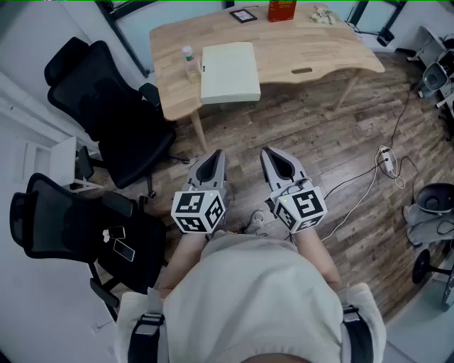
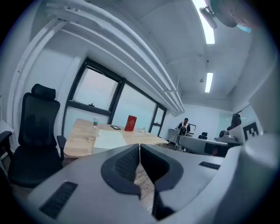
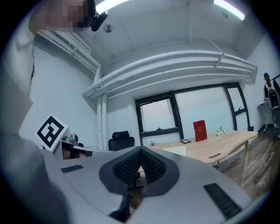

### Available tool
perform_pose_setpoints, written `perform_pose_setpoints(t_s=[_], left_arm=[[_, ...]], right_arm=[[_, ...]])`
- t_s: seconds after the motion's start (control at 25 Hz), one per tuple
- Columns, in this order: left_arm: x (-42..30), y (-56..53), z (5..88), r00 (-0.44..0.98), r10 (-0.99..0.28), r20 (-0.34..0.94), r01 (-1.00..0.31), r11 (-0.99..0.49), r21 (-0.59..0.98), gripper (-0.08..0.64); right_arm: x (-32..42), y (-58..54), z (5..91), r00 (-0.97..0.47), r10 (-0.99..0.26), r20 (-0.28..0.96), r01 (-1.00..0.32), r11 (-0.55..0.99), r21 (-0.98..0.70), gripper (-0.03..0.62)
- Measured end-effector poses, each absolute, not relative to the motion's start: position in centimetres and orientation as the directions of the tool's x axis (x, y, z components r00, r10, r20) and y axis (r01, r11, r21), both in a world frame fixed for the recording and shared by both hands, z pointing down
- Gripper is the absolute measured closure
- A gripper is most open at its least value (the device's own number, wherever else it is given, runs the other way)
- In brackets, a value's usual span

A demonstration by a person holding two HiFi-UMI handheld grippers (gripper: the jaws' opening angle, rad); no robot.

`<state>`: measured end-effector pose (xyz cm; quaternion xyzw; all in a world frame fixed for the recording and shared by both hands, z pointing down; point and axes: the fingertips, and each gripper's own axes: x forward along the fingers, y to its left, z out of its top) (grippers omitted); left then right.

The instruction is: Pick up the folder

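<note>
The folder [image 1: 229, 71] is a pale, flat rectangle lying near the front left corner of the wooden desk [image 1: 326, 49]. It also shows as a pale sheet in the left gripper view, folder [image 2: 109, 140], and small in the right gripper view, folder [image 3: 175, 150]. My left gripper [image 1: 218, 153] and right gripper [image 1: 266, 151] are held side by side over the floor, well short of the desk. Both point toward it. Each has its jaws pressed together with nothing between them.
A clear plastic bottle [image 1: 190, 63] stands just left of the folder. A red box [image 1: 281, 10] and a small black frame [image 1: 243, 15] sit at the desk's far edge. Two black office chairs [image 1: 113, 113] stand at left. Cables and a power strip [image 1: 387, 162] lie on the floor at right.
</note>
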<state>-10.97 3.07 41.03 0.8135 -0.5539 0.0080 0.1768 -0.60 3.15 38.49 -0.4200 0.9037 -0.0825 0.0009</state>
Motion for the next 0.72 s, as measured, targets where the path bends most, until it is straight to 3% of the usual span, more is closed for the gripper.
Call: perform_pose_setpoints(t_s=[0.28, 0.72], left_arm=[[-11.5, 5.2, 41.8, 0.381, -0.896, 0.228, -0.905, -0.311, 0.29, 0.534], [-10.4, 3.4, 42.4, 0.341, -0.911, 0.229, -0.917, -0.269, 0.295, 0.534]], right_arm=[[-1.9, 5.6, 38.7, -0.657, -0.749, 0.089, -0.754, 0.651, -0.087, 0.574], [-0.2, 3.2, 39.4, -0.689, -0.72, 0.082, -0.723, 0.674, -0.154, 0.574]])
